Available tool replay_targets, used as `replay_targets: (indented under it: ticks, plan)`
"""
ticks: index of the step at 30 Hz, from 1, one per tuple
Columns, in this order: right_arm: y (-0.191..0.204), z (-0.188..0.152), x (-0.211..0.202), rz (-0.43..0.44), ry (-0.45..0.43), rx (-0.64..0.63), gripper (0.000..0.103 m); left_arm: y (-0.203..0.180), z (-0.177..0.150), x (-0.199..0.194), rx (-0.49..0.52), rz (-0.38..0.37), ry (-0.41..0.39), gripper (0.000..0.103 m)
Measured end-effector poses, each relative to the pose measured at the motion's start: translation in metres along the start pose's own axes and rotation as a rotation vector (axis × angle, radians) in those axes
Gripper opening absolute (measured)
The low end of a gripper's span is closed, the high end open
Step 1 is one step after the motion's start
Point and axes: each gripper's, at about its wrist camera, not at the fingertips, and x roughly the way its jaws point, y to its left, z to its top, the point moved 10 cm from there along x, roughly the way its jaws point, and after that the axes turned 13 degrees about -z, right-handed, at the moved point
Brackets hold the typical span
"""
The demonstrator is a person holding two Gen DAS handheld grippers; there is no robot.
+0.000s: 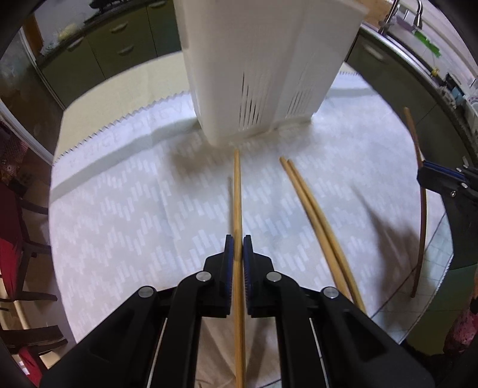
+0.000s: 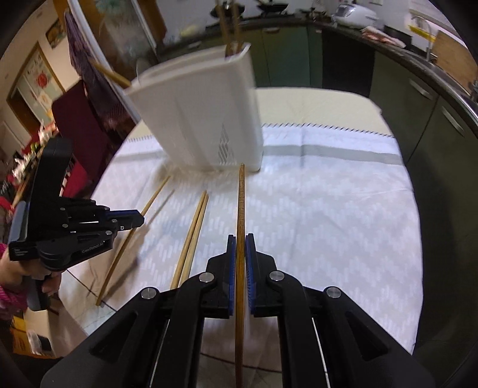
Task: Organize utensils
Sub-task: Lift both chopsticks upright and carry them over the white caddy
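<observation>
The left gripper (image 1: 238, 256) was clamped on a light wooden chopstick (image 1: 237, 203), its blue pads (image 1: 228, 262) pressed against the shaft from both sides. The chopstick ran forward between the fingers, with its tip close to the base of the white utensil holder (image 1: 263, 59).

The right gripper (image 2: 240, 256) was likewise closed on a darker brown chopstick (image 2: 240, 203), whose tip pointed at the lower front of the holder. In the left wrist view, this gripper appeared at the right edge of the tabletop (image 1: 71, 125), holding the dark chopstick clear of the surface.

A pair of light chopsticks (image 1: 313, 215) lay side by side, touching, on the patterned white cloth (image 1: 119, 209), between the two held chopsticks. The holder stood upright near the far edge of the cloth. In the right wrist view, two dark chopsticks (image 2: 228, 27) stood in its right-hand compartment.
</observation>
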Motion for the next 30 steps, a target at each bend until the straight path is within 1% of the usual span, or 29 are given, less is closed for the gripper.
replay_targets:
  ticks: [2, 6, 10, 13, 18, 23, 30]
  plan:
    - [-0.009, 0.001, -0.015, 0.009, -0.029, 0.018, 0.007, -0.003, 0.002, -0.015, 0.012, 0.001, -0.038, 0.006]
    - [-0.017, 0.003, -0.036, 0.023, -0.081, 0.041, 0.007, -0.011, 0.001, -0.039, 0.023, -0.006, -0.087, 0.006]
    - [-0.017, 0.004, -0.056, 0.034, -0.13, 0.041, 0.007, -0.02, -0.002, -0.064, 0.049, 0.006, -0.141, 0.006]
    - [-0.016, 0.001, -0.071, 0.043, -0.167, 0.037, 0.007, -0.026, -0.007, -0.081, 0.062, -0.001, -0.184, 0.006]
    - [-0.013, -0.005, -0.082, 0.05, -0.192, 0.028, 0.007, -0.036, -0.015, -0.107, 0.098, 0.003, -0.246, 0.006]
    - [-0.008, -0.004, -0.092, 0.058, -0.214, 0.013, 0.007, -0.042, -0.021, -0.128, 0.113, 0.003, -0.276, 0.006]
    - [-0.003, -0.004, -0.1, 0.064, -0.231, -0.003, 0.007, -0.049, -0.024, -0.139, 0.131, -0.008, -0.294, 0.006]
